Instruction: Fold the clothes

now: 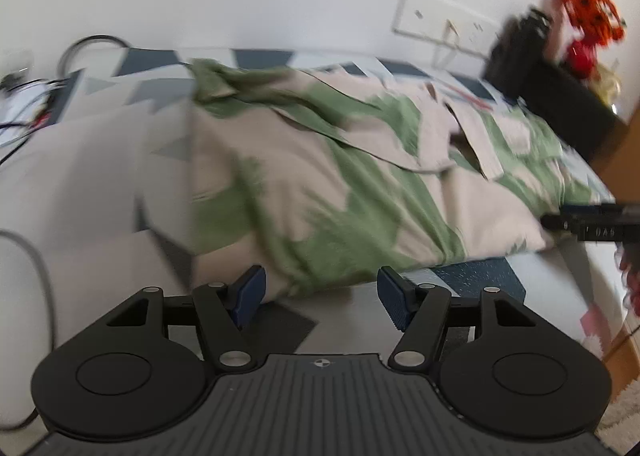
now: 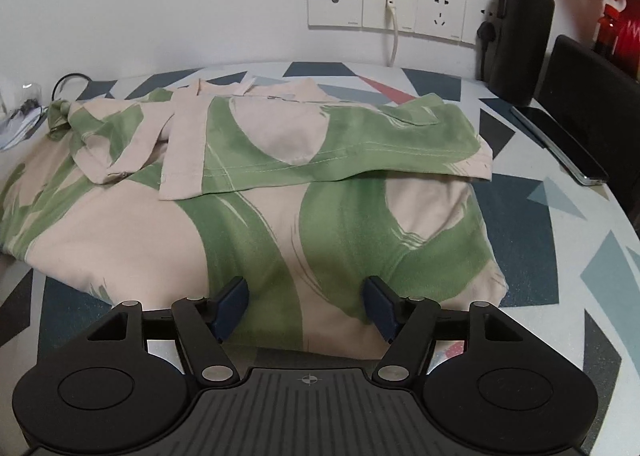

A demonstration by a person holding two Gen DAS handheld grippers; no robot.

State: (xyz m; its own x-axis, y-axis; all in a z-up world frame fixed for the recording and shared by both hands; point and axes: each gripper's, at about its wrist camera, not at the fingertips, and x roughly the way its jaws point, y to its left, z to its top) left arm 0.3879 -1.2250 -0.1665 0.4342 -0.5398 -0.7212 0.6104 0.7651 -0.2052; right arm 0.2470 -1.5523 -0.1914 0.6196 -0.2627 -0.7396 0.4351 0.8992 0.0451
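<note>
1. A beige shirt with broad green brush-stroke patches [image 2: 256,216] lies partly folded on a table whose cloth carries blue, grey and white triangles [image 2: 532,224].
2. In the right wrist view, the shirt's right sleeve and side panel [image 2: 340,148] are folded over onto the body, and the collar [image 2: 224,90] lies toward the wall.
3. The right gripper [image 2: 306,304] sits low at the shirt's near hem; its blue-padded fingers [image 2: 232,302] are spread, with shirt fabric showing between them but neither pad pressing on it.
4. The left gripper [image 1: 320,296] stands at the near left corner of the shirt [image 1: 320,184]; its fingers [image 1: 252,290] are also spread apart and pinch nothing, the cloth edge lying just beyond the tips. That view is blurred.
5. Part of the right gripper [image 1: 592,222] shows at the right edge of the left wrist view, beside the shirt.
6. A black insulated bottle [image 2: 520,28] stands at the table's far right corner, near a row of wall sockets [image 2: 400,4] with a white cable plugged in.
7. A dark phone [image 2: 560,144] lies flat just beside the bottle.
</note>
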